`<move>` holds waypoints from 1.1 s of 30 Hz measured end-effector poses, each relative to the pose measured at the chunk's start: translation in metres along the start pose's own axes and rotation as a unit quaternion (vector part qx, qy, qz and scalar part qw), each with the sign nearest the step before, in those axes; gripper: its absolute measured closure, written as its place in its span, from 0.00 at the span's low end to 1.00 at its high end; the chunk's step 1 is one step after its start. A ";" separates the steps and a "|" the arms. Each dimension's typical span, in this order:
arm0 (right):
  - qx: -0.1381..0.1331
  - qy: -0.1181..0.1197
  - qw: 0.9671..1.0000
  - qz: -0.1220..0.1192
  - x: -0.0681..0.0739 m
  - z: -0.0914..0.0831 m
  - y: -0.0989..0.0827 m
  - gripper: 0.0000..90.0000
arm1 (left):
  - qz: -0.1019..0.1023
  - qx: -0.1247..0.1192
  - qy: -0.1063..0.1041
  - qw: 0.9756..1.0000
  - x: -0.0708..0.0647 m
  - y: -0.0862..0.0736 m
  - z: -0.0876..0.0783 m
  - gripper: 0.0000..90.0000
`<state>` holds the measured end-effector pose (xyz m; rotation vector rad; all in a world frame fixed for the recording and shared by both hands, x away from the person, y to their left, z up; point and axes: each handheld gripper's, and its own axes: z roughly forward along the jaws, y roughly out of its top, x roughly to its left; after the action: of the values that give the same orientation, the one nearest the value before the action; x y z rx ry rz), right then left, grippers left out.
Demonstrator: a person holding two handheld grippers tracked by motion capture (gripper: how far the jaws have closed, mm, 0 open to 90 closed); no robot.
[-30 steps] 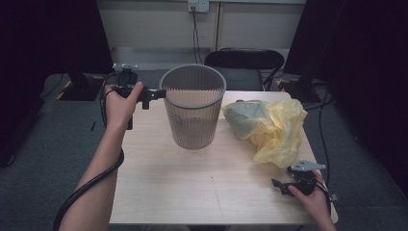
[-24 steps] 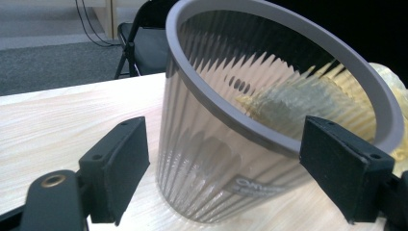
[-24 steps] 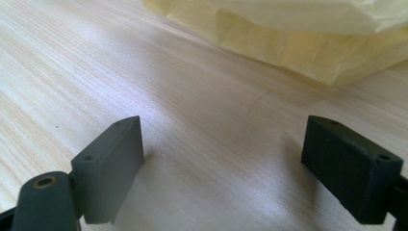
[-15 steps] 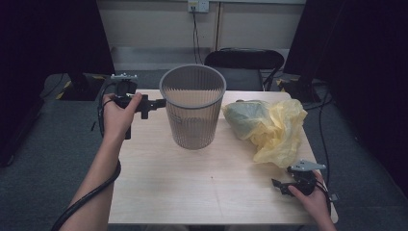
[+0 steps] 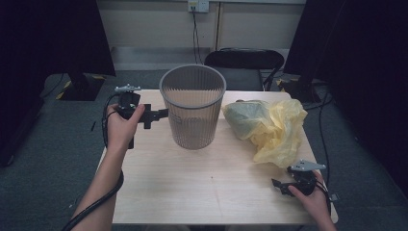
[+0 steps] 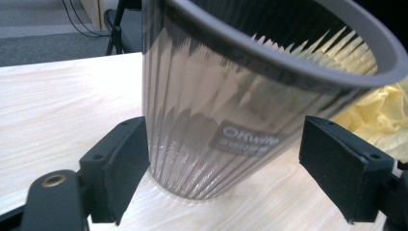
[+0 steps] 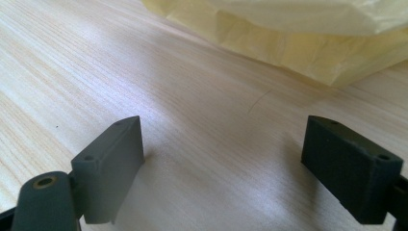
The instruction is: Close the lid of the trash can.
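Wooden table [image 5: 159, 192]: grey ribbed bin [image 5: 193, 107] stands upright near its far edge. Your left gripper [image 5: 156, 115], jaws spread wide, sits just beside its left wall. Your right gripper [image 5: 280, 185] rests apart, near the yellow bag [image 5: 274, 125].

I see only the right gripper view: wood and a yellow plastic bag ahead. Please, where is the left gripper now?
Observer: The left gripper is at the left side of a grey ribbed wastebasket, near its rim, with its jaws open.
Operator: Does the basket stand upright?
Observer: Yes, upright on the table, to the left of the yellow bag.
Operator: And where is my gripper?
Observer: The right gripper is near the table's front right corner, open, short of the bag.
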<state>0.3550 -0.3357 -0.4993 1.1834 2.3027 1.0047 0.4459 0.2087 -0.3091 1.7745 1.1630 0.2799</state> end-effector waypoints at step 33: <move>-0.001 0.000 1.000 -0.002 0.000 0.000 0.000 0.15 | -0.013 0.013 0.005 1.000 0.017 -0.059 0.016 0.20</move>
<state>0.3548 -0.3357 -0.4994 1.1788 2.3030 1.0053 0.4308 0.2178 -0.3701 1.7815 1.1999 0.2591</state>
